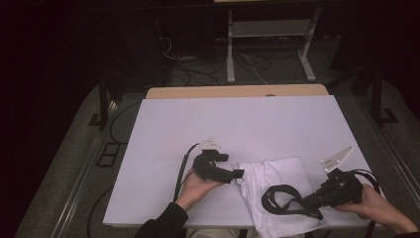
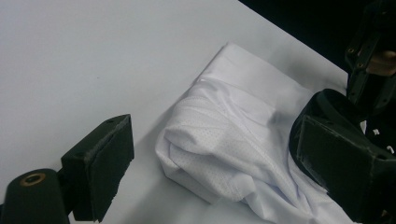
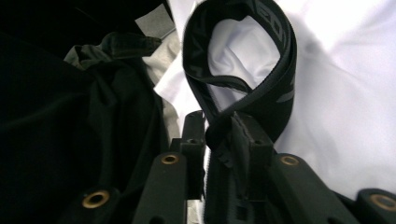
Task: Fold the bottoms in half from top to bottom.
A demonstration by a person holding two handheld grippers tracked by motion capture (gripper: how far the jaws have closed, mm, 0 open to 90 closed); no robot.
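Nearest the high camera: right claw (image 1: 317,198), at about 5 o'clock on the white rectangular tabletop (image 1: 163,144), jaws narrow with the end of a black looped elastic strap (image 1: 285,198) between them; whether the pads press it I cannot tell. The strap lies on a white perforated folded cloth garment (image 1: 270,176), which sits at 5–6 o'clock and hangs partly over the near edge.

Left claw (image 1: 238,174), at the garment's 9 o'clock corner, jaws wide, holding nothing.

Handling, judged: strap light, limp, stretchy, slightly slick; best pinched across its flat band where two layers meet. Garment soft, thin, will drag and bunch if the strap is pulled; pin a folded corner.

Room: bare surface from 9 through 2 o'clock. Near edge close; move away from it.
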